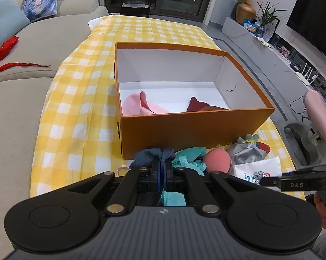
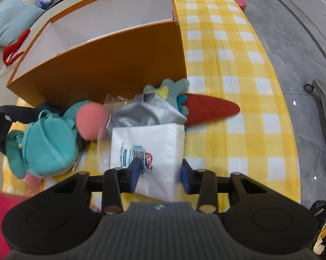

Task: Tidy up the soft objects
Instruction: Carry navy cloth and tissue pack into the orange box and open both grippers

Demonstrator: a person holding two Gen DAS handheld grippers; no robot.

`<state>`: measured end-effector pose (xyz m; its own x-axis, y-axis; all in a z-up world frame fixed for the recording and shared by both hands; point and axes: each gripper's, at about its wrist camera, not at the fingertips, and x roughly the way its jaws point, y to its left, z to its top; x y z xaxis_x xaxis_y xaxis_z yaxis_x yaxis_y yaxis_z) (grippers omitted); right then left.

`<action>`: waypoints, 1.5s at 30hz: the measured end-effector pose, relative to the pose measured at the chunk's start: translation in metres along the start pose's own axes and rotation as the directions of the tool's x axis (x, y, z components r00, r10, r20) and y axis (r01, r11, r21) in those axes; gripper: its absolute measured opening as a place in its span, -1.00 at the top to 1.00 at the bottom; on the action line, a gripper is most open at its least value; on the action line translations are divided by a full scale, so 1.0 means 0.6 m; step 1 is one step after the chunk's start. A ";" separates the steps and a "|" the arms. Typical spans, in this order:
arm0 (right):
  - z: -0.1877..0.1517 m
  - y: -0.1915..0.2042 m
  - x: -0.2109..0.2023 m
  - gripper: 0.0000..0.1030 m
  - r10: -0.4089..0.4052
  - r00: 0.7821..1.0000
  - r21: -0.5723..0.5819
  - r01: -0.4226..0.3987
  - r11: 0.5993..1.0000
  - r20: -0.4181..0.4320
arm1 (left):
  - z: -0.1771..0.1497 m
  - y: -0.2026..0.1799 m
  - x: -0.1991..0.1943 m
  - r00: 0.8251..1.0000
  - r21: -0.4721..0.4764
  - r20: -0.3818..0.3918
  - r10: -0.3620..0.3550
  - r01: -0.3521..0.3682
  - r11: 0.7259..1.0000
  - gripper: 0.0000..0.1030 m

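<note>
Step in hand, as I judged it: pick-up phase, w/ both tongs at the pile in front of the orange box (image 1: pixel 195 127) on the yellow-check counter (image 1: pixel 80 112).

Left tongs (image 1: pixel 162 171) were pressed together on a fold of dark blue cloth (image 1: pixel 154 155), which sat at the near wall of the box, just beside the teal round pouch (image 2: pixel 48 143).

Right tongs (image 2: pixel 160 173) stood apart, straddling the white tissue pack (image 2: pixel 147 143); the left pad (image 2: pixel 135 174) overlapped the pack's print, the right pad sat by its edge. Whether the pads were pressing yet, couldn't tell; it looked like a loose straddle, not a clamp.

Next move prob. called for: left to lift the cloth clear over the box wall & drop it inside; right to close squarely on the pack's sides w/o crushing it, then lift.

Count:
- In box: 2 items, a pink cloth (image 1: pixel 141 106) & a dark red cloth (image 1: pixel 197 106).
- Outside, by the box: 1 blue cloth, 1 teal pouch, 1 pink sponge ball (image 2: pixel 92 121), 1 silver-grey fabric piece (image 2: pixel 145 113), 1 plush toy w/ red cone (image 2: pixel 208 110), 1 tissue pack.
- 1 box; 2 tongs.
- On the sofa (image 1: pixel 43 43): 1 red ribbon (image 1: pixel 4 52), well apart from the pile.
</note>
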<state>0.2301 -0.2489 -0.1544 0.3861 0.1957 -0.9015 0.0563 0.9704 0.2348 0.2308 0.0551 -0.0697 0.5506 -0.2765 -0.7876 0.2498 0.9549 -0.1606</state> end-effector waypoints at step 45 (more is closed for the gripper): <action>0.072 0.210 -0.357 0.87 0.132 0.917 -0.365 0.015 0.931 0.375 | 0.151 -0.130 -0.240 0.933 0.226 0.356 -0.044 -0.041 0.973 0.96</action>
<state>0.1939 -0.1744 0.0841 0.7071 0.2550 -0.6596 -0.2777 0.9579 0.0727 0.2044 0.0108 0.1101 0.7868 -0.3386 -0.5161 0.4010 0.9160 0.0103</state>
